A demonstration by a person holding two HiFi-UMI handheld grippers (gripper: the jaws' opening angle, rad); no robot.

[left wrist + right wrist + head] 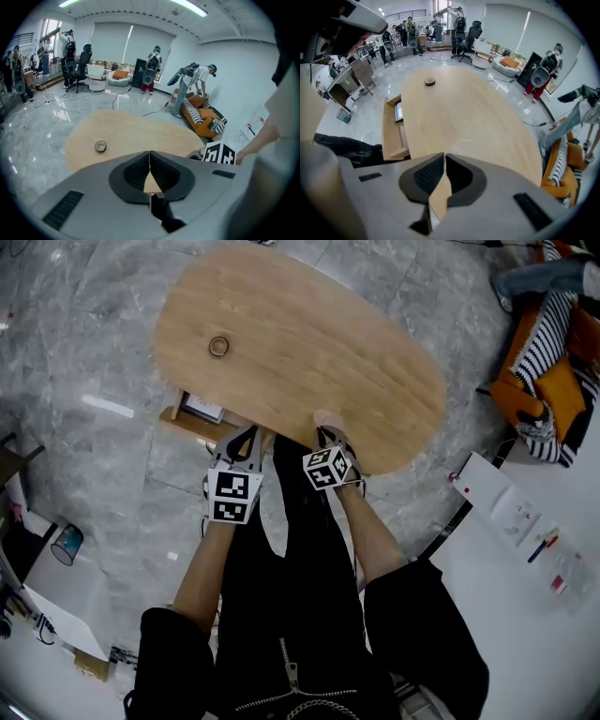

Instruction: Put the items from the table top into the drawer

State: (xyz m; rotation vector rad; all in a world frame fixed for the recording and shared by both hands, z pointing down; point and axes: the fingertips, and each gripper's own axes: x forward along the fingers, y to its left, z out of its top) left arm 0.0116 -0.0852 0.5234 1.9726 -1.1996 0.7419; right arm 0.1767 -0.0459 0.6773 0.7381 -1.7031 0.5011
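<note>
The small brown ring of tape [218,346] lay far across the pale oval wooden desk [375,399], well apart from the left gripper [150,157] and the right gripper [444,158], whose fingers were pressed together and empty. Arriving unspread, they might have knocked it past the open wooden drawer [192,418].

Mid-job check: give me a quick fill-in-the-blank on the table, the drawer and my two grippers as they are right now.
1. The wooden table has ____ loose item on its top, a tape roll.
2. The drawer under the table's edge stands ____.
3. The left gripper and the right gripper both have their jaws ____, with nothing between them.
Missing words: one; open; shut.
</note>
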